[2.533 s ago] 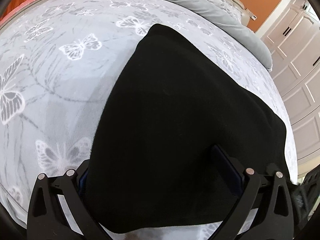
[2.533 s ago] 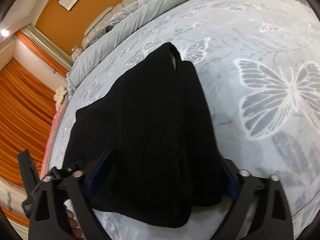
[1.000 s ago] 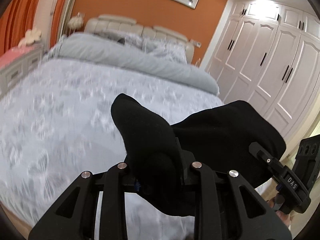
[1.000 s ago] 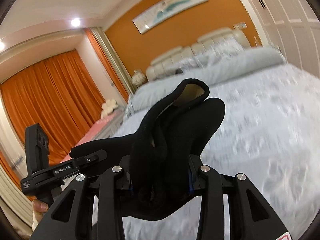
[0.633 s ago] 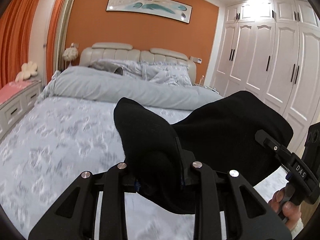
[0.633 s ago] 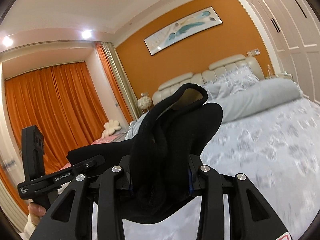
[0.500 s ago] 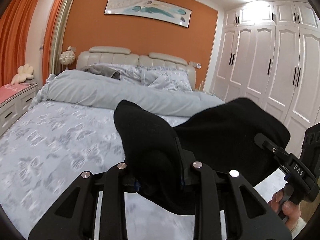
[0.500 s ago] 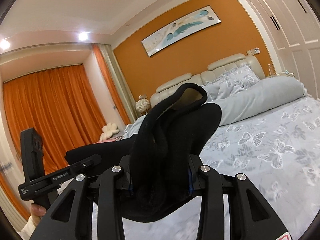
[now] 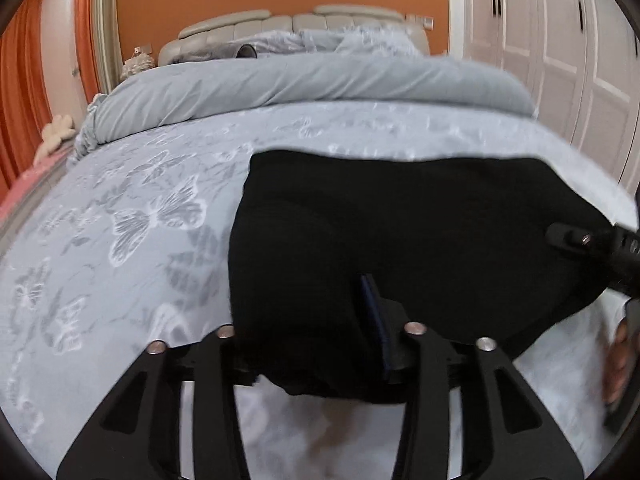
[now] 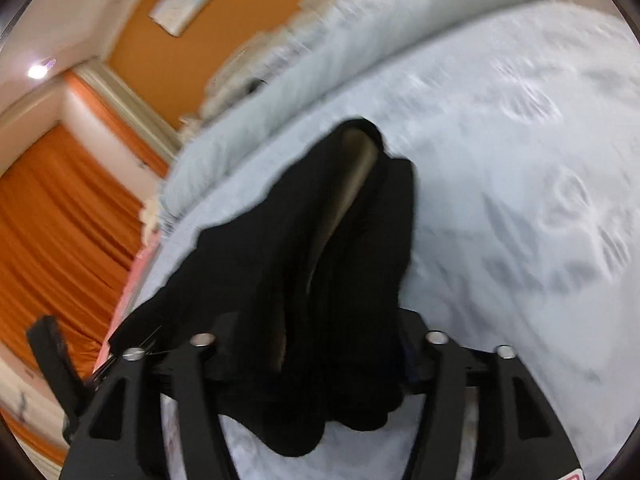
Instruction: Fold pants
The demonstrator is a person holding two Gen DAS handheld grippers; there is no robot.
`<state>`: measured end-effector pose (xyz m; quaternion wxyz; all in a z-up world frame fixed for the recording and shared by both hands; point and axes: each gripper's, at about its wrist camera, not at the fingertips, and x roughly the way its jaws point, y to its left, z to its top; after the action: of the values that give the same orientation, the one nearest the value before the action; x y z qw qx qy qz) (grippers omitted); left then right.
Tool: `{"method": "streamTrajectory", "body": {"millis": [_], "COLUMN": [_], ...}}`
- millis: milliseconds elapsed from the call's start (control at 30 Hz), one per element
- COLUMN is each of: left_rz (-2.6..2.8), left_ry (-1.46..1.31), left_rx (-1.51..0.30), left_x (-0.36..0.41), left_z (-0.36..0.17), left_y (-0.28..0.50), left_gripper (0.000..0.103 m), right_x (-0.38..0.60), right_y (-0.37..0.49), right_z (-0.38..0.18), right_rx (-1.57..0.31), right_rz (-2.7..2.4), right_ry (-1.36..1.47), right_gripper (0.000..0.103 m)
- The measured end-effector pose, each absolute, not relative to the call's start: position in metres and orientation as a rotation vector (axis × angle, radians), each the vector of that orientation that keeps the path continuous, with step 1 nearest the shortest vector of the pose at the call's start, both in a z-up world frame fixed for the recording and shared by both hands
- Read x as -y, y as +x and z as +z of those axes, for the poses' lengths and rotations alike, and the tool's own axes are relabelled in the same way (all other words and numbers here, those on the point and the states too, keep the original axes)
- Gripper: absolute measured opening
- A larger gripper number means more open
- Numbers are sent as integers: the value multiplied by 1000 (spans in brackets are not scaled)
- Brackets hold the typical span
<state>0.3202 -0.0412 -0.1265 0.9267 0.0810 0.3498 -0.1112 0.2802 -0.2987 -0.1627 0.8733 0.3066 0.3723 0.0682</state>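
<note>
The black pants (image 9: 400,240) are folded into a thick bundle held between both grippers, low over the butterfly-print bed (image 9: 132,220). My left gripper (image 9: 312,340) is shut on the bundle's left end. My right gripper (image 10: 316,344) is shut on the right end, where the pants (image 10: 320,260) bunch up and a pale lining shows. The right gripper's body also shows at the right edge of the left wrist view (image 9: 600,248). The right wrist view is blurred by motion.
A rolled grey duvet (image 9: 300,84) and pillows lie at the head of the bed under an orange wall. White wardrobe doors (image 9: 560,40) stand to the right. Orange curtains (image 10: 52,220) hang to the left.
Both grippers have tipped down from level, carrying the pants from mid-air towards the bed surface. Both still grip the bundle.
</note>
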Motion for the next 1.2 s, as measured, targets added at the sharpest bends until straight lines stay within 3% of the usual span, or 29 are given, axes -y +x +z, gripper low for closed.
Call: {"method": "streamTrajectory", "body": {"millis": [67,133,267,333,367,400,500,600,633,700,733,767,900,967,1067,1200], "left_rz": [-186,-170,-104,-123,-142,-167,-205,-144,-109,-106,-112,-93,-84,-87,-88,-99], "left_ry": [183,169,136,53,16,-14,-19,38,56,46,18,9,57,90,148,169], "left_rx": [-755,-759,-805,-785,-764,-740,-750,-865,-904,-977,-969,-947,-925,-895,-846,-826], "left_x": [37,24,-1,-12,-12,-7,19,40,43,40,35,31,34,36,36,29], "left_z": [-122,-109,-85,-63,-52,-39,-38,-85,-104,-141,-146,-146,-124,-108,-84,-71], "left_y": [312,293,264,254,252,253,276,323,335,352,353,350,333,319,286,250], "left_gripper": [74,84,87,87,87,87,87,86,77,79,86,90,88,88,88,88], "right_x": [299,301,304,293,280,267,244,254,265,287,293,297,283,273,257,238], "right_y": [262,243,195,188,194,200,231,264,269,271,272,274,264,246,212,174], "right_z": [-154,-141,-96,-74,-64,-58,-72,-117,-131,-143,-144,-144,-115,-91,-69,-69], "right_rx": [-796,-805,-700,-666,-673,-672,-737,-864,-880,-860,-863,-873,-894,-847,-792,-772], "right_rz": [115,60,7,92,116,135,135,85,83,122,138,146,85,67,34,10], "right_ry": [614,577,514,468,411,363,245,242,272,353,391,421,374,329,238,206], "right_gripper": [67,69,72,30,3,0,0,0,0,0,0,0,0,8,8,8]}}
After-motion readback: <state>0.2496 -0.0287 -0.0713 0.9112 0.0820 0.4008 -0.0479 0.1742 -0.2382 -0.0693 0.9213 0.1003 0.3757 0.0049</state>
